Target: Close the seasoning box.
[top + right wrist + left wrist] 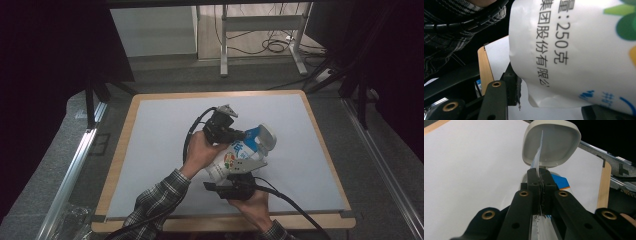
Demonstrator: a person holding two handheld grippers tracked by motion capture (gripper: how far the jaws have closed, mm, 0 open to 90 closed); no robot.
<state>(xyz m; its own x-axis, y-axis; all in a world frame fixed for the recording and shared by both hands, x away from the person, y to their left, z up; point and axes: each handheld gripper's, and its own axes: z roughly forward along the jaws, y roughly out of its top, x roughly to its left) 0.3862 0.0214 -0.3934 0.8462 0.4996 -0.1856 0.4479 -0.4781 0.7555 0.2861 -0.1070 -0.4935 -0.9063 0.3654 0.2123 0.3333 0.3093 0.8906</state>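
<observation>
While both tools grip, pouch [243,156] above table [150,150]

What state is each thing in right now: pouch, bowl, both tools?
Pouch: off the table, tilted, held at both ends.
Bowl: resting on the white mat, looks empty.
Left tool: shut on the pouch's top edge.
Right tool: clamped on the pouch's bottom edge.

Even overhead light on pale table [165,150], dark surrounds, soft shadows, near jaws slightly blurred, pouch [584,50] print overexposed.
</observation>
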